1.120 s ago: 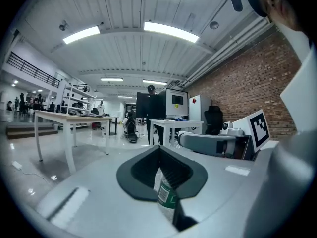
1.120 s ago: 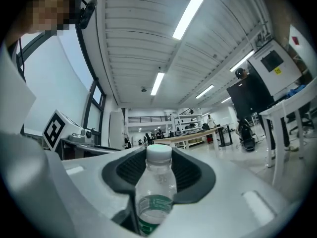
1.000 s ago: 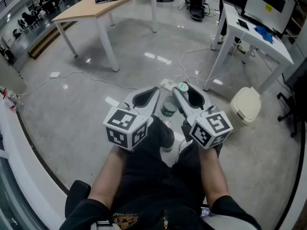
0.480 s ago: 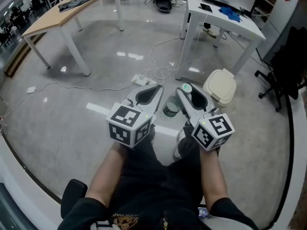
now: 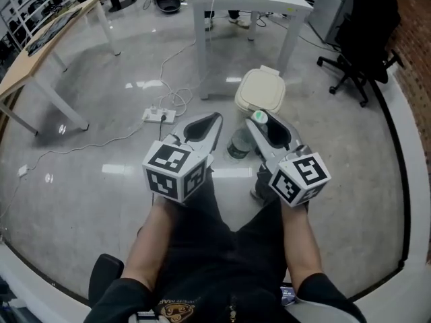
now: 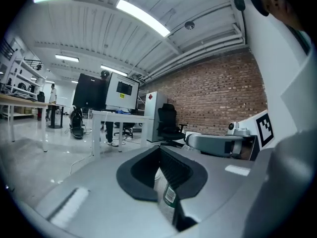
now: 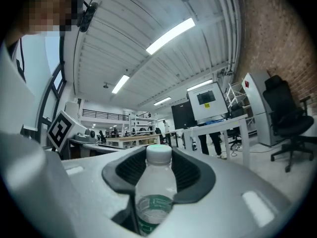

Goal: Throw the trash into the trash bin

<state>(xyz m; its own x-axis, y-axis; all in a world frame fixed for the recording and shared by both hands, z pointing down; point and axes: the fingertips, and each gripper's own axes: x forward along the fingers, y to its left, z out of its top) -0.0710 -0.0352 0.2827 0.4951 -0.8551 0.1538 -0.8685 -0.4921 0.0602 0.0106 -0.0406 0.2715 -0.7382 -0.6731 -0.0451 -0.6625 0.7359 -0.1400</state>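
Bottle (image 5: 237, 145) rides in the right gripper (image 5: 264, 125), above the floor and just short of the lidded bin (image 5: 261, 90).
Looks light, slick and crushable, so the wide-set jaws rightly clasp its body; left gripper (image 5: 212, 121) is all but closed, empty.

Glossy grey floor (image 5: 81, 180), white table (image 5: 269, 2), black office chair (image 5: 367, 29), brick wall (image 6: 213, 93)
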